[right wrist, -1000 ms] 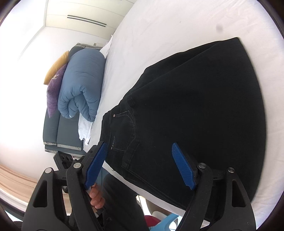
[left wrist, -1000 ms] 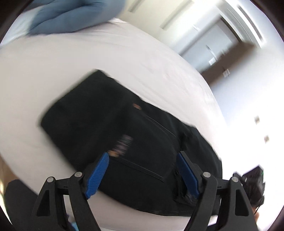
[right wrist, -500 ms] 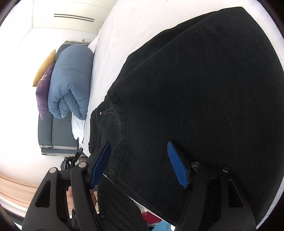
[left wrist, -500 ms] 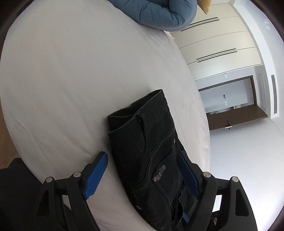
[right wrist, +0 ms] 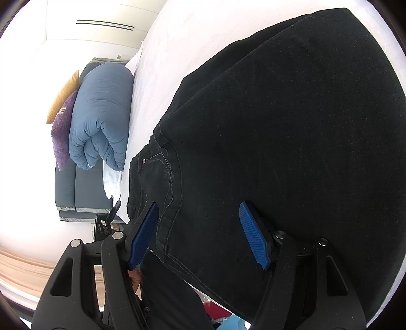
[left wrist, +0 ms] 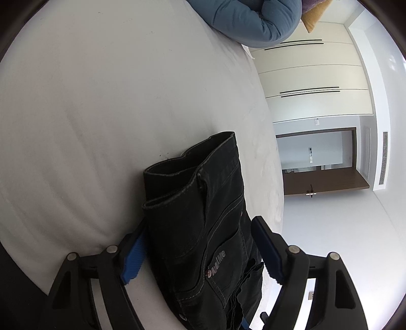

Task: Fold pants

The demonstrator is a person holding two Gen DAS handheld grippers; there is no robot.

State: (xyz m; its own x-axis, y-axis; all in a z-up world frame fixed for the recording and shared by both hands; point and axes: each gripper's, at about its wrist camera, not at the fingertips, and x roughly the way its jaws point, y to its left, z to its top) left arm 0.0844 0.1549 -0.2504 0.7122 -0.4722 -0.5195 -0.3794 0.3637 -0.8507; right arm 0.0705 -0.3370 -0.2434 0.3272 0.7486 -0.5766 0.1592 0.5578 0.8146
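Left claw (left wrist: 200,248) closing; right claw (right wrist: 200,236) agape.

Folded pants (left wrist: 203,228) lie on a bed (left wrist: 101,114) at lower centre of the left wrist frame, waistband end toward the middle, between the left gripper's (left wrist: 200,251) fingers. A rolled duvet (left wrist: 253,17) sits at top, wardrobe doors (left wrist: 309,78) and a doorway (left wrist: 317,157) to the right.

In the right wrist frame the pants (right wrist: 291,139) fill the right, the duvet (right wrist: 101,116) the left.

Black pants (left wrist: 203,228) on white bed (left wrist: 101,114)

White bed (left wrist: 127,101) – wardrobe (left wrist: 309,76) beyond.
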